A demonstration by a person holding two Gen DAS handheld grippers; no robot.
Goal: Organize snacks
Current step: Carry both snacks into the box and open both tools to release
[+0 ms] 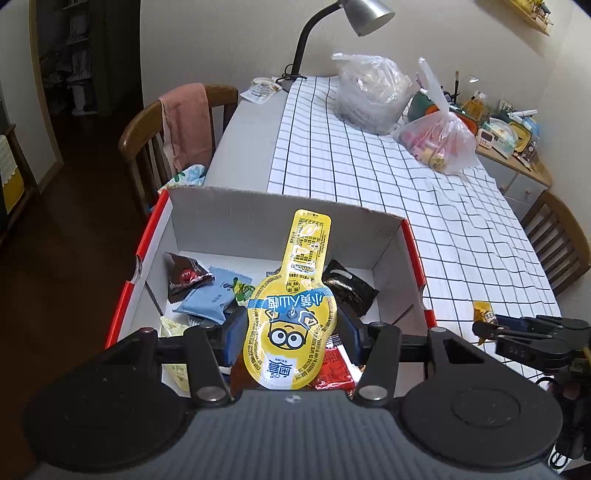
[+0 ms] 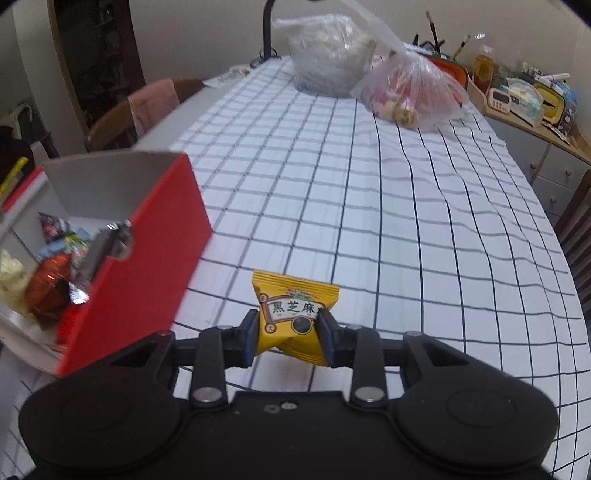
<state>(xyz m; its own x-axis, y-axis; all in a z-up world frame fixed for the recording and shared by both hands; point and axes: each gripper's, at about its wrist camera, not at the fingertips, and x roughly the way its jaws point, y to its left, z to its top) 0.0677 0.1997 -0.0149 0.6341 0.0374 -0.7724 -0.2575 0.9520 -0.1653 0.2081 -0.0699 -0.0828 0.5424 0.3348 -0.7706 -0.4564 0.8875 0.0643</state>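
Note:
My left gripper (image 1: 291, 328) is shut on a yellow cartoon-printed jelly pouch (image 1: 295, 295), held upright over the open red-and-white cardboard box (image 1: 413, 251). Inside the box lie several wrapped snacks, among them a blue packet (image 1: 208, 301) and a black packet (image 1: 349, 291). My right gripper (image 2: 288, 338) is shut on a small yellow sesame snack packet (image 2: 291, 317), just above the checked tablecloth (image 2: 388, 206) to the right of the box (image 2: 147, 258). That same gripper (image 1: 484, 326) with its yellow packet (image 1: 484, 312) shows at the right edge of the left wrist view.
Two plastic bags stand at the table's far end, a grey one (image 1: 369, 96) and a clear one with colourful items (image 1: 439, 140). A desk lamp (image 1: 354, 18) rises behind them. Wooden chairs (image 1: 162, 136) flank the table; a cluttered sideboard (image 2: 524, 103) is at right.

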